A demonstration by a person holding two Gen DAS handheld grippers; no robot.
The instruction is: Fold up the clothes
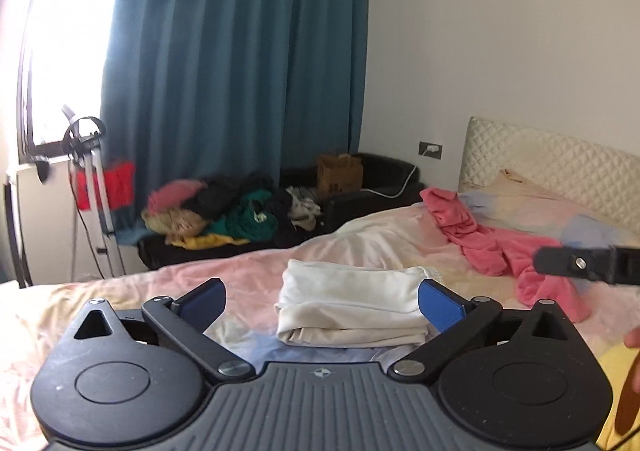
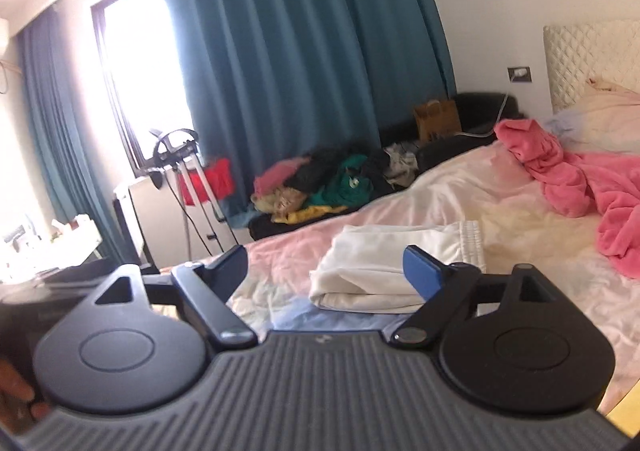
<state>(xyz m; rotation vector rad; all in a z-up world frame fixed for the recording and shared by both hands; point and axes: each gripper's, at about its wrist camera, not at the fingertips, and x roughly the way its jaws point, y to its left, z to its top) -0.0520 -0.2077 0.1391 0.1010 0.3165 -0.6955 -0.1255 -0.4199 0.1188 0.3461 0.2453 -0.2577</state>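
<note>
A folded white garment (image 1: pixel 352 303) lies on the bed, just ahead of my left gripper (image 1: pixel 320 301), which is open and empty above the sheet. It also shows in the right wrist view (image 2: pixel 384 267), ahead of my right gripper (image 2: pixel 326 269), also open and empty. A crumpled pink garment (image 1: pixel 492 247) lies unfolded further up the bed to the right; it also shows in the right wrist view (image 2: pixel 580 187). Part of the right gripper's black body (image 1: pixel 580 265) shows at the right edge of the left wrist view.
The bed (image 1: pixel 224 275) has a pale pink sheet and a quilted headboard (image 1: pixel 552 163). A black sofa (image 1: pixel 360 203) beyond it holds a heap of clothes (image 1: pixel 236 211) and a cardboard box (image 1: pixel 340 171). A tripod stand (image 1: pixel 92 187) stands by the window and teal curtain (image 1: pixel 240 71).
</note>
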